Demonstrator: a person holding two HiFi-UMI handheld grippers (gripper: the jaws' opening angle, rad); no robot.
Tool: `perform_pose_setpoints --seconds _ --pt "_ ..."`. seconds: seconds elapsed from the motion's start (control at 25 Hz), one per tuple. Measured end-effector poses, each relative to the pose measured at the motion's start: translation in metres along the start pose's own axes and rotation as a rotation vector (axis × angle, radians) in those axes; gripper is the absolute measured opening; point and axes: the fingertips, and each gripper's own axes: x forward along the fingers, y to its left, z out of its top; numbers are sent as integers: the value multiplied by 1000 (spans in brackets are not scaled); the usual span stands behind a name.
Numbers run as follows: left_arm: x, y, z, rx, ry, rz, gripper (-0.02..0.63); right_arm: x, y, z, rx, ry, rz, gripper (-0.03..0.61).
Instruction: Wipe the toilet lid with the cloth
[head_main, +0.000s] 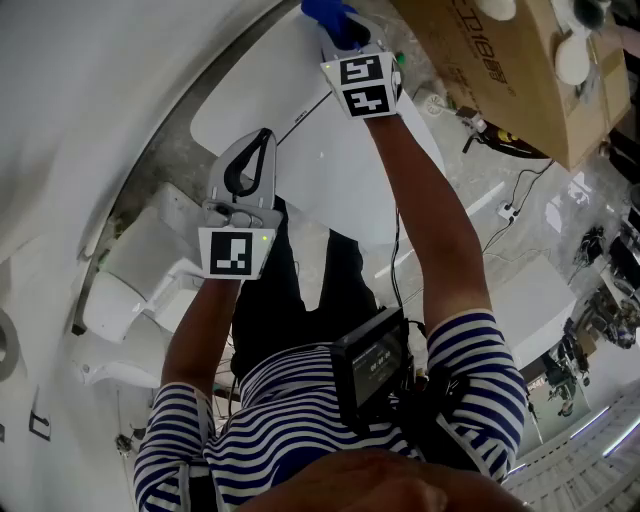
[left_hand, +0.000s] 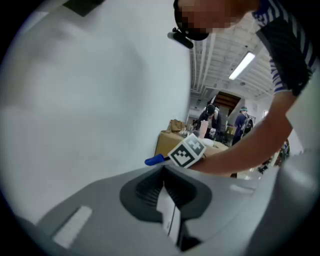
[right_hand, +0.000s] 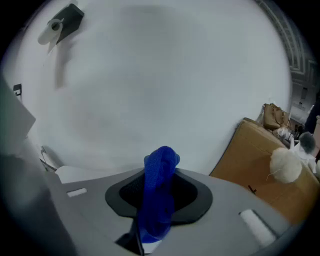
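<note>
The white toilet lid (head_main: 330, 160) lies ahead of me in the head view. At its far end my right gripper (head_main: 345, 32) is shut on a bunched blue cloth (head_main: 332, 16), which stands up between the jaws in the right gripper view (right_hand: 158, 197). My left gripper (head_main: 264, 138) hovers over the lid's near left edge; its jaws meet with nothing held (left_hand: 164, 175). From the left gripper view, the blue cloth (left_hand: 154, 160) pokes out beside the right gripper's marker cube (left_hand: 188, 152). Whether the cloth touches the lid is hidden.
A large cardboard box (head_main: 520, 70) stands to the right of the toilet. Cables and a power strip (head_main: 508, 208) lie on the floor with a white block (head_main: 540, 300). A toilet-roll holder (right_hand: 62, 24) hangs on the white wall. People (left_hand: 215, 117) stand far behind.
</note>
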Motion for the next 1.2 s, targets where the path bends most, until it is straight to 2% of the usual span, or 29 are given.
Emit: perform_pose_setpoints --seconds 0.52,0.8,1.04,1.2 --pt "6 4 -5 -2 7 -2 2 13 -7 -5 28 3 -9 115" --pt "6 14 -13 5 27 -12 2 45 1 -13 38 33 -2 117" --pt "11 21 -20 19 30 -21 2 76 8 -36 64 90 8 117" --pt "11 23 -22 16 38 -21 2 80 12 -38 69 80 7 115"
